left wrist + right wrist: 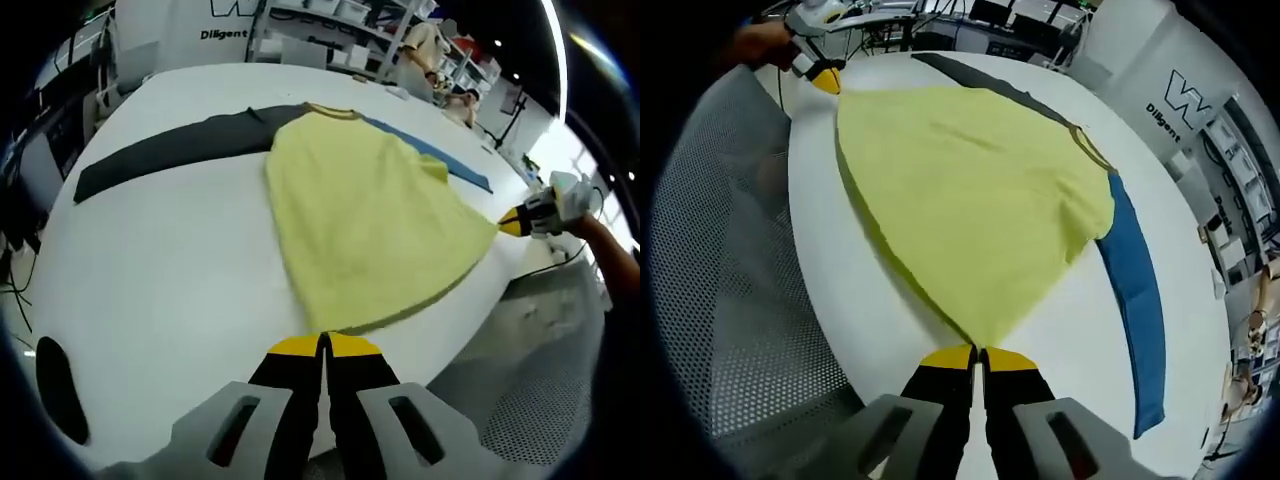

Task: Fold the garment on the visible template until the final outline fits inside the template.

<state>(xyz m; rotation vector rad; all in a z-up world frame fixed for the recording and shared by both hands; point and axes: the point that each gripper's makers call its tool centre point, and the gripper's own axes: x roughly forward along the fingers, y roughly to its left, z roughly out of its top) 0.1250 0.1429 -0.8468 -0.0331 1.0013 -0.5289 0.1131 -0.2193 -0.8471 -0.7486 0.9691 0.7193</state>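
A yellow shirt (365, 220) (970, 190) lies spread on the white table (170, 270) (890, 340), with a dark grey sleeve (170, 150) (980, 85) on one side and a blue sleeve (440, 155) (1135, 290) on the other. My left gripper (323, 345) is shut on the hem's near corner, which touches the yellow fingertips. My right gripper (980, 355) is shut on the other hem corner, and the cloth is drawn to a point there. Each gripper also appears in the other's view, the right gripper (520, 222) beside the table edge and the left gripper (823, 78) at the far corner.
The table edge runs close to both grippers. Beyond it lies grey perforated metal (560, 400) (730, 260). A person's sleeve (610, 250) reaches in behind the right gripper. Shelves and people (430, 45) stand past the table's far side.
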